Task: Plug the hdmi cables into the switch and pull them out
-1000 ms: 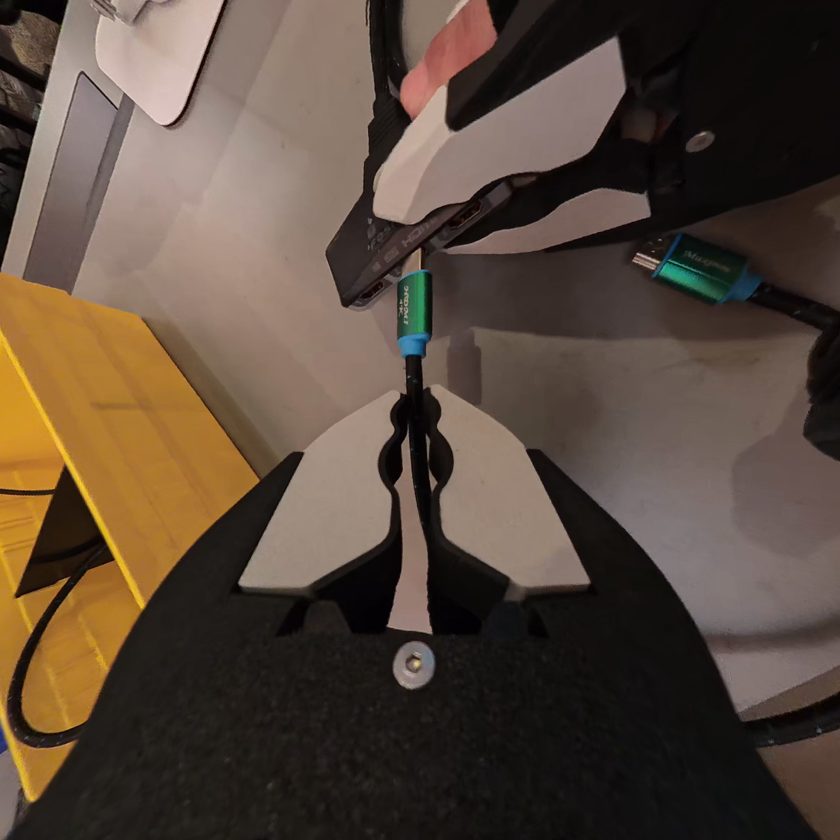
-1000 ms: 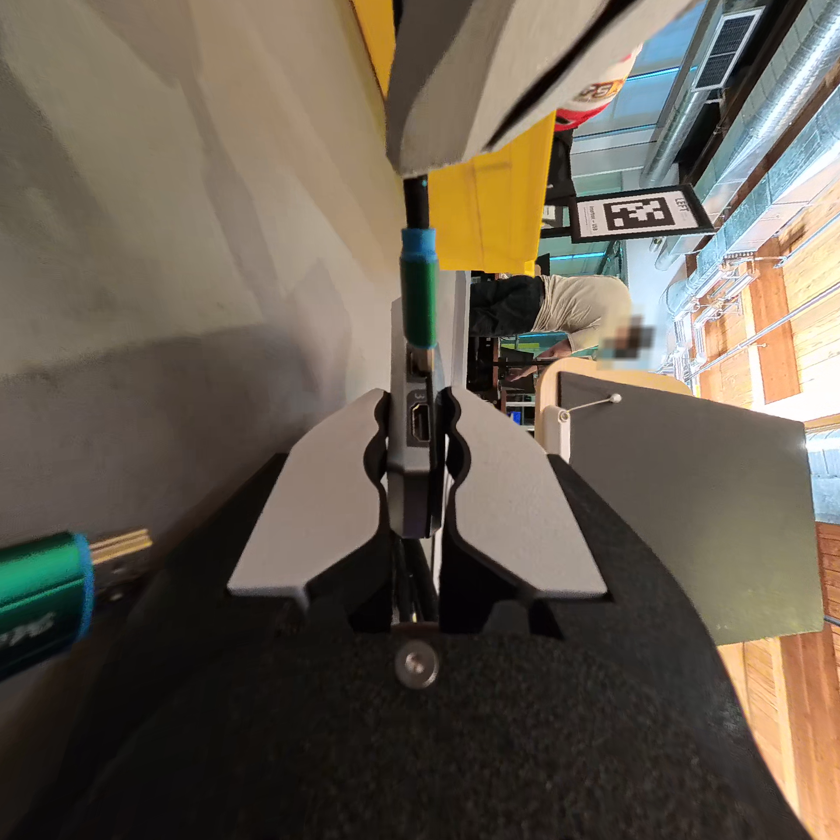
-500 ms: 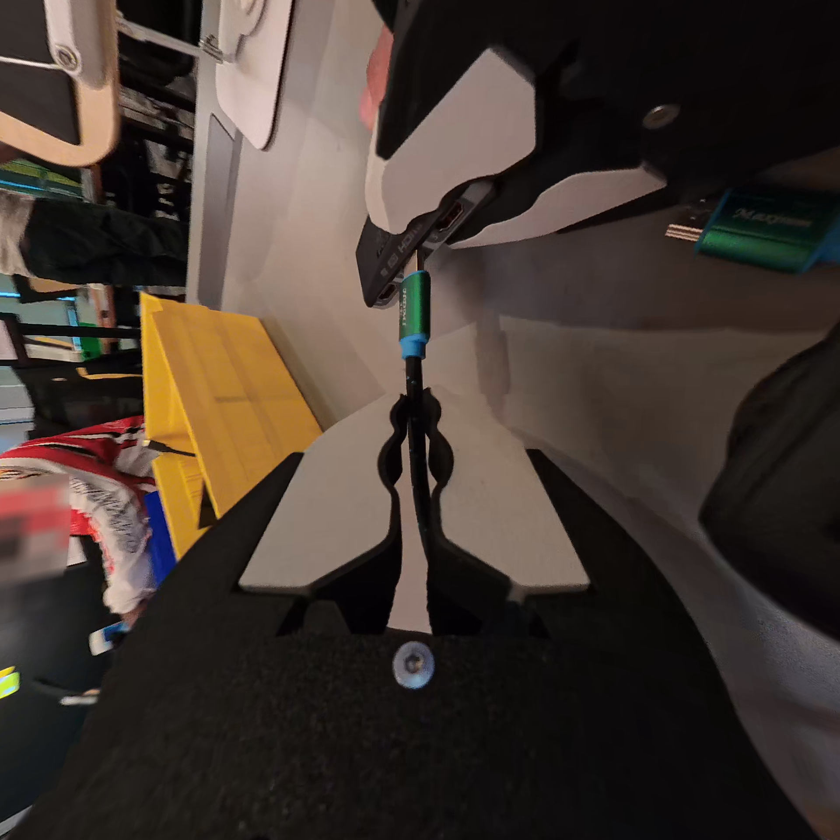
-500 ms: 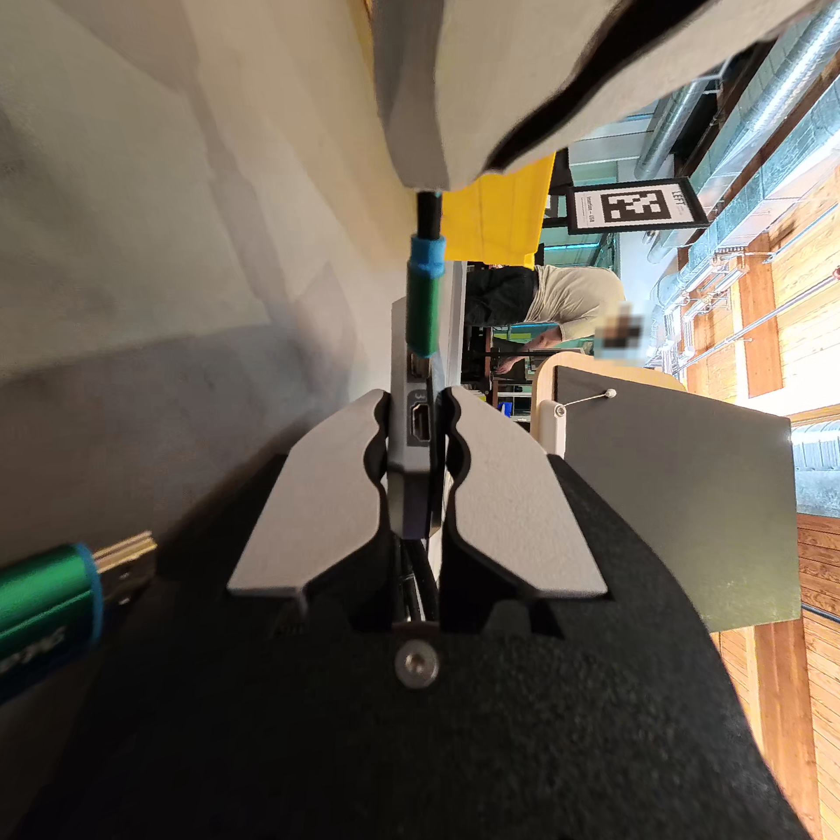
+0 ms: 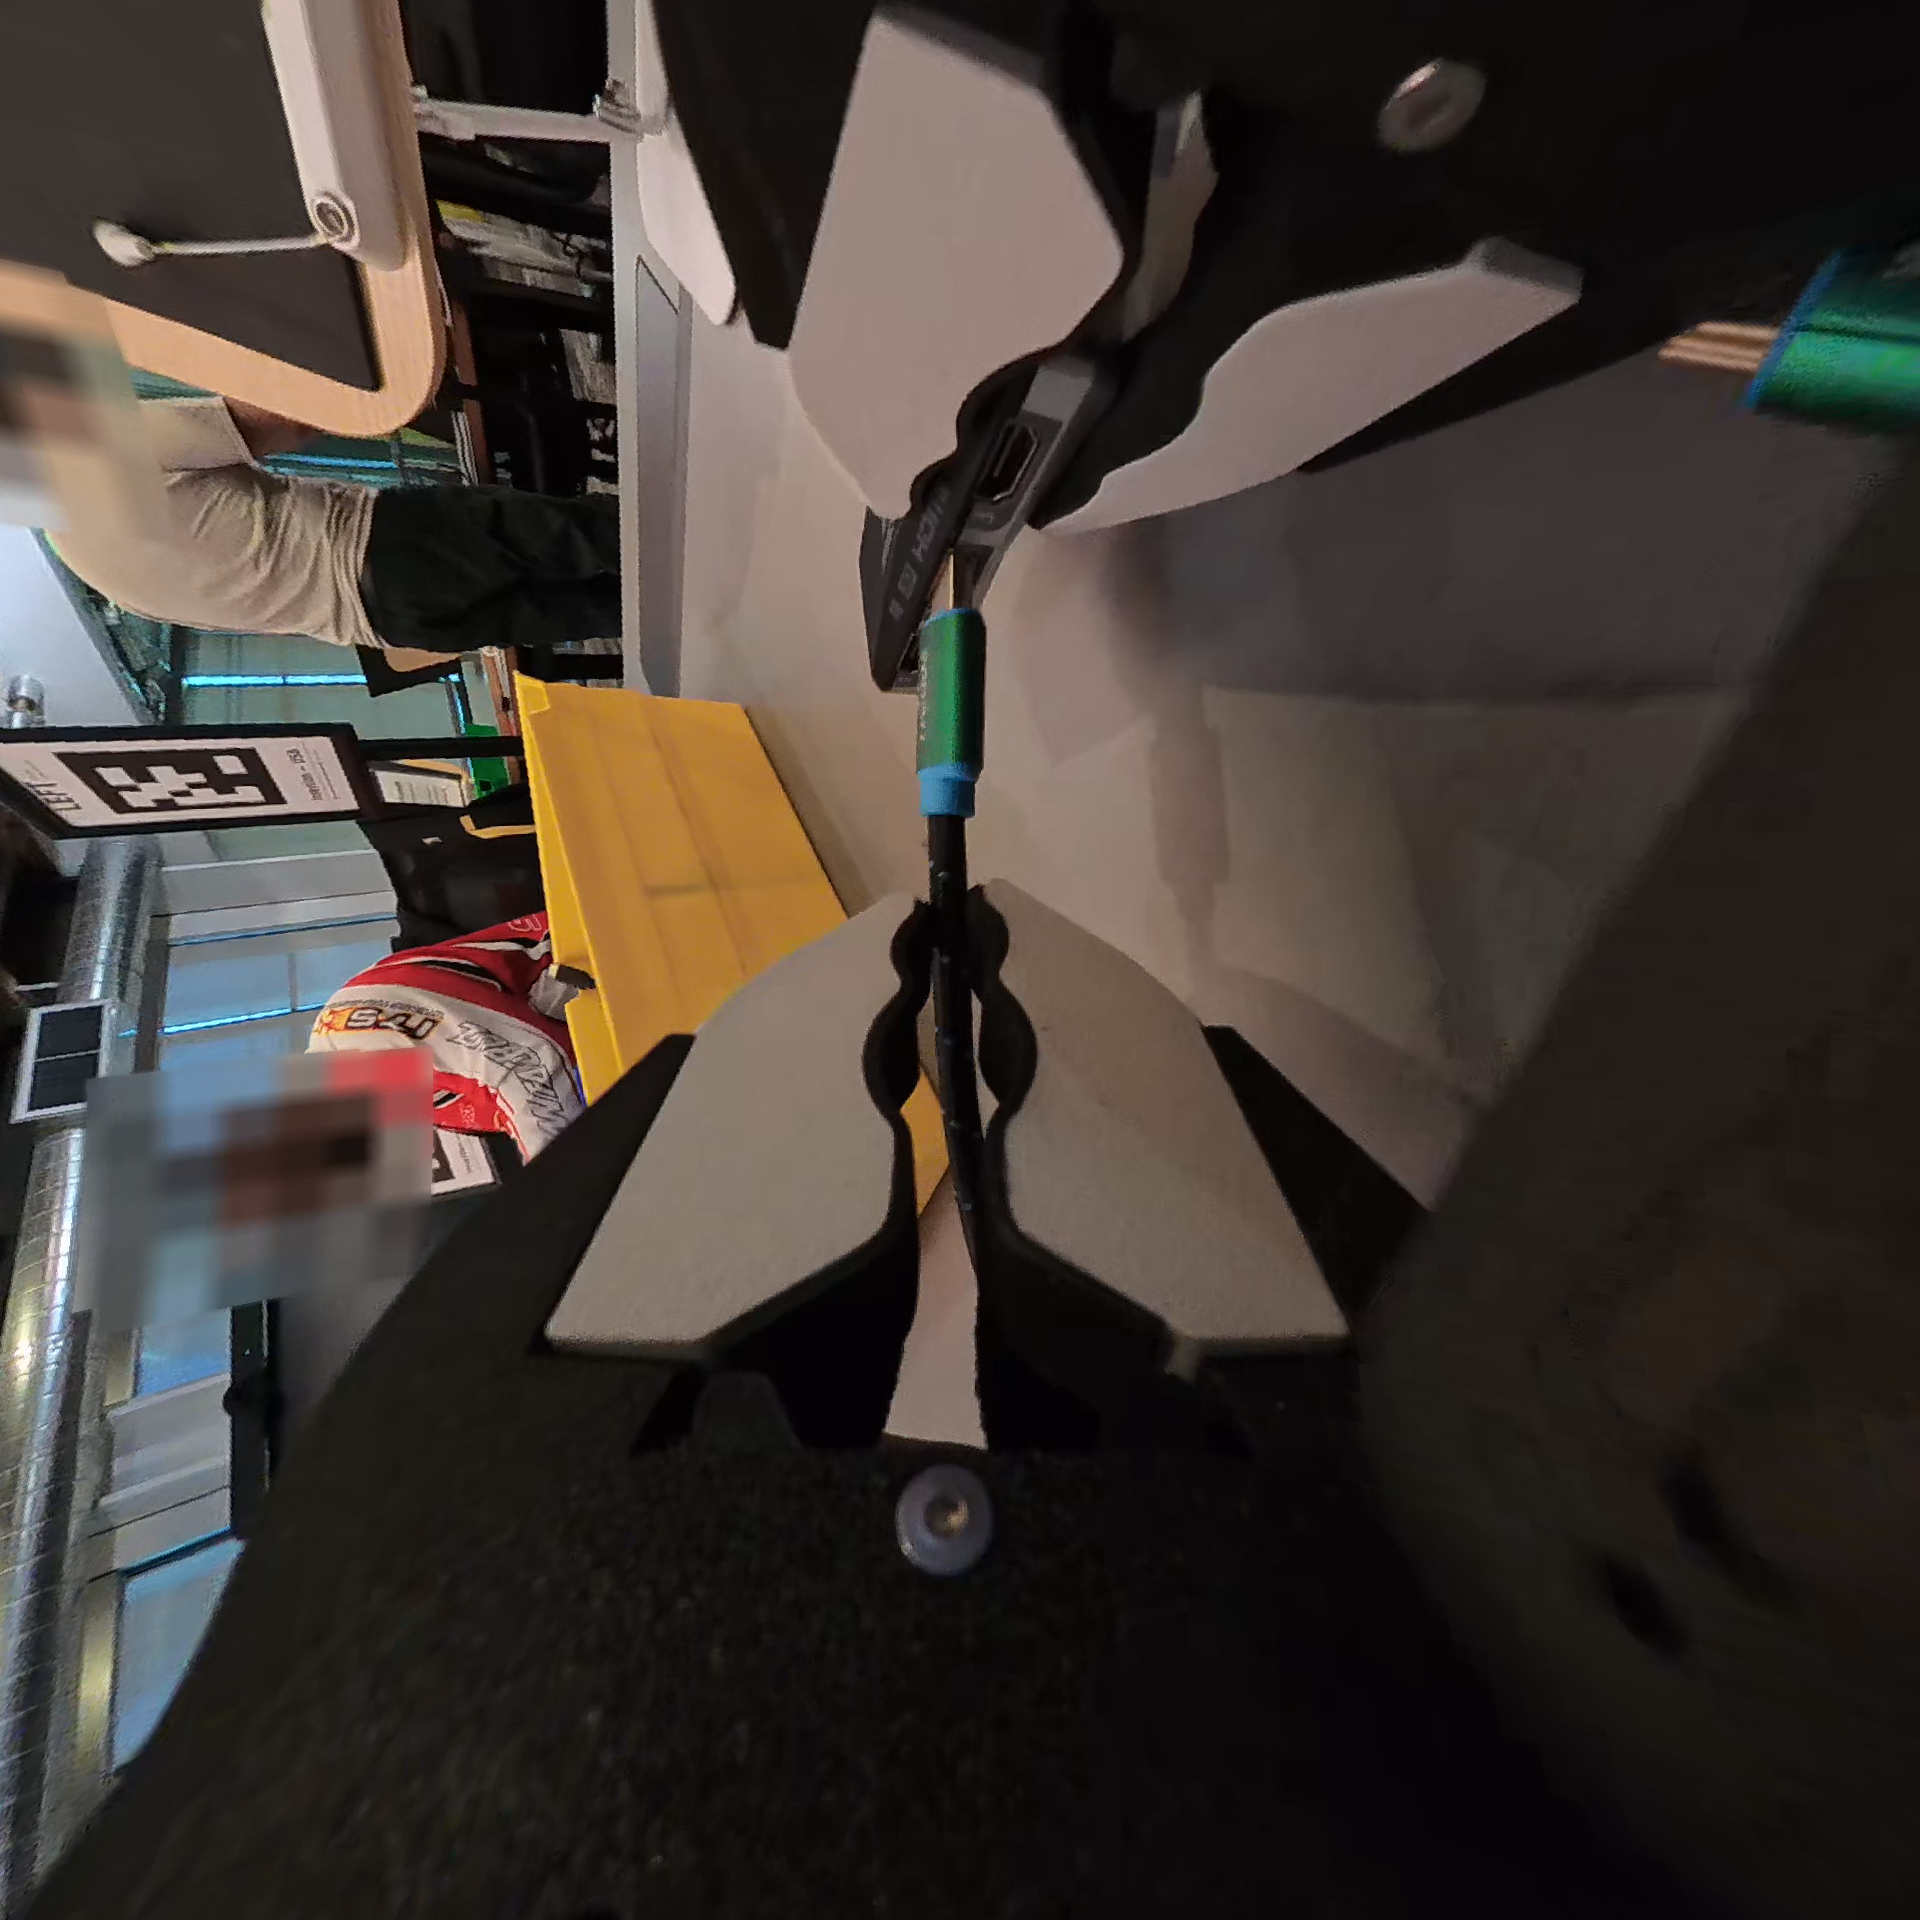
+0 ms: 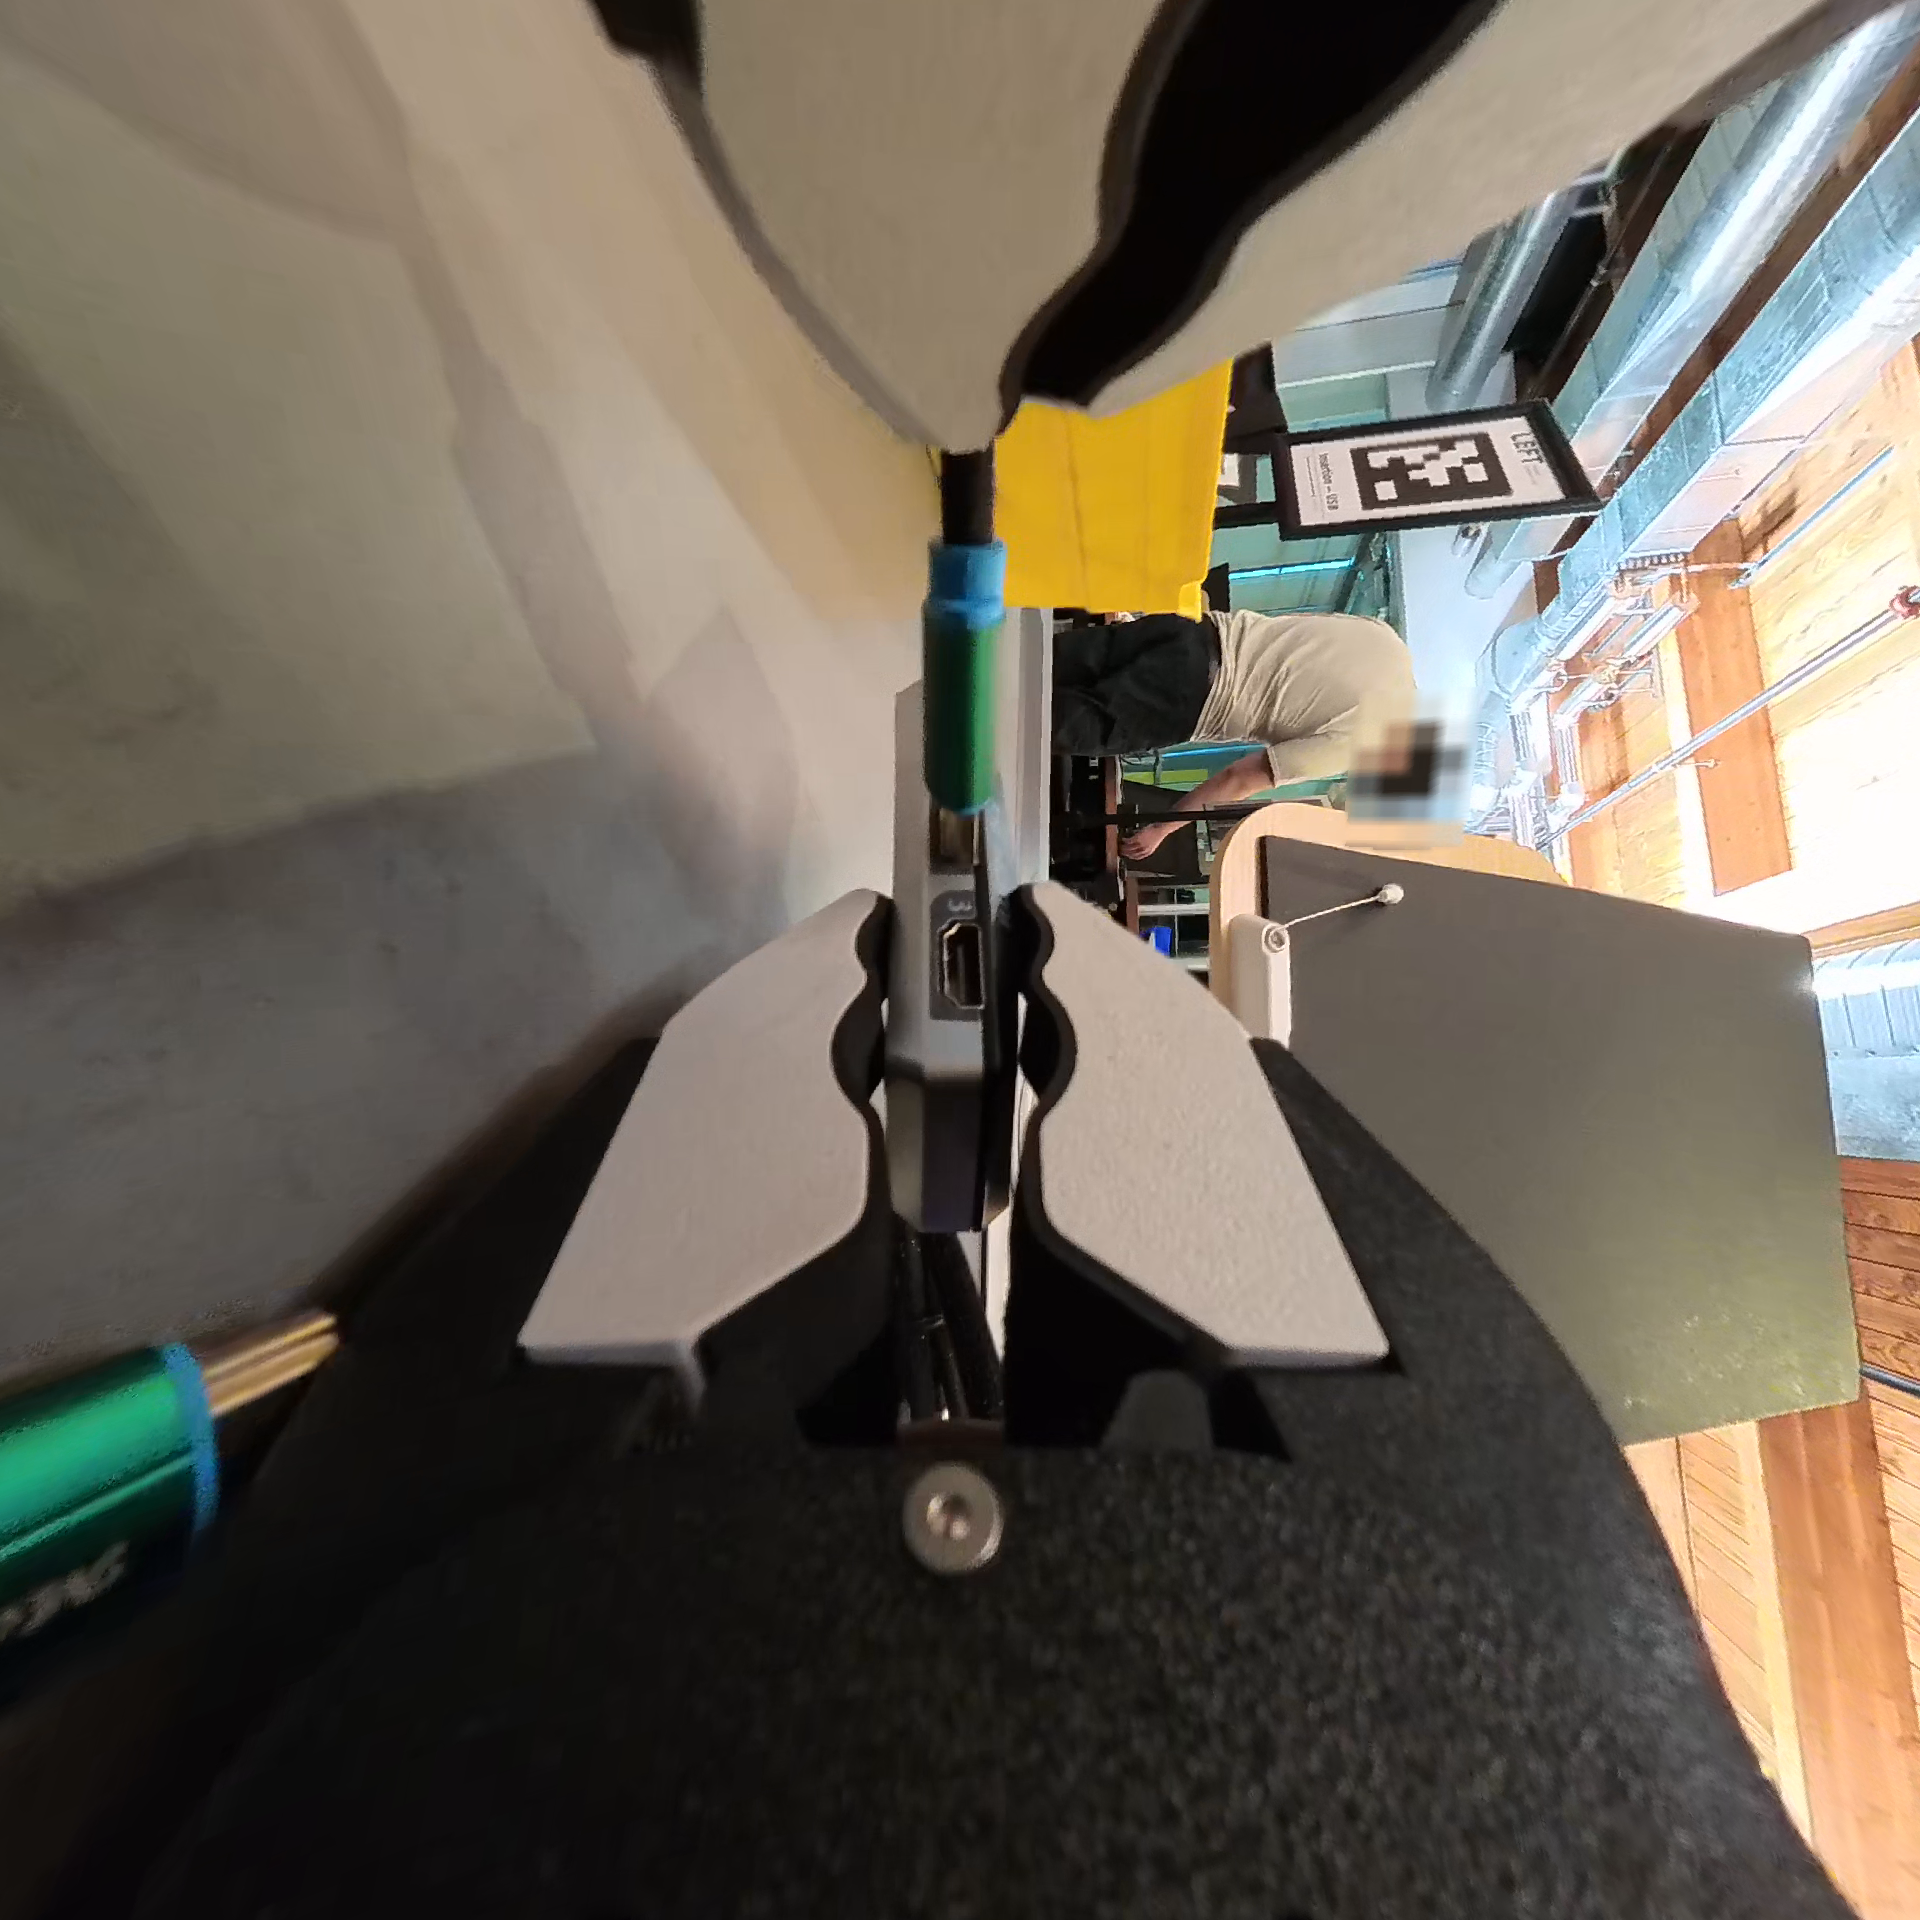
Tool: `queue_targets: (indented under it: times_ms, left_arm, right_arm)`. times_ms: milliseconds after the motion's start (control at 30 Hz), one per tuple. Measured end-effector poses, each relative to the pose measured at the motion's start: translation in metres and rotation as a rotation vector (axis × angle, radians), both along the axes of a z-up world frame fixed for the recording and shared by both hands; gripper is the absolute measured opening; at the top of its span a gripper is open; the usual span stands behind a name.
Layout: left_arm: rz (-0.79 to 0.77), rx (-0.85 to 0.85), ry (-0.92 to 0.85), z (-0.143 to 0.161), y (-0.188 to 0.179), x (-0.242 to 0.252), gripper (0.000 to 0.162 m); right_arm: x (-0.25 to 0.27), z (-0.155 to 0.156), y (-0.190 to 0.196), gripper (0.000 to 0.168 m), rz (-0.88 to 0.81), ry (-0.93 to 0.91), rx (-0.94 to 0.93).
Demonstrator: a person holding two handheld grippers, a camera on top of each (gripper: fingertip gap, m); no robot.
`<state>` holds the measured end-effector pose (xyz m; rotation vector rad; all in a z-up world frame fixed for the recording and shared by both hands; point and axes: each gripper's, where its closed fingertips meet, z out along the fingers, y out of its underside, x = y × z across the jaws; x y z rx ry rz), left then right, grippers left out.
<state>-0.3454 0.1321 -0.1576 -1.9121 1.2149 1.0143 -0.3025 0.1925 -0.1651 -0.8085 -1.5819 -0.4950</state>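
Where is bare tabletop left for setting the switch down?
Bare tabletop lies right of the plugged green HDMI plug, below the right gripper holding the switch. Crowded left: yellow bin.

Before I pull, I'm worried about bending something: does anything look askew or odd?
The left gripper pinches the black cable, not the green plug, so a pull would strain the cord. The right gripper holds the switch. Otherwise nothing stands out.

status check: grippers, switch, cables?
Left gripper shut on black cable behind green plug. Right gripper shut on switch, plug seated. Second green plug loose. Nothing blocking.
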Motion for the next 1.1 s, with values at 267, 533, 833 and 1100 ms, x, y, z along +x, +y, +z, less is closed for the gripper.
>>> queue_targets:
  times_ms: [267,533,833,1100]
  left_arm:
    - [0.008,-0.033,-0.062,-0.005,0.001,-0.001,0.006]
    - [0.027,-0.096,-0.361,-0.008,0.001,0.003,0.006]
    - [-0.006,-0.336,-1.026,-0.015,0.007,0.012,0.008]
    - [-0.046,-0.539,-1.275,-0.016,0.001,0.019,0.007]
  right_arm:
    - [-0.001,-0.003,-0.001,0.021,-0.006,-0.012,-0.006]
    - [0.0,-0.003,-0.001,0.021,-0.011,-0.001,-0.008]
    - [0.0,-0.003,-0.003,0.021,0.026,-0.006,0.001]
    - [0.0,-0.002,-0.007,0.021,0.06,-0.008,0.016]
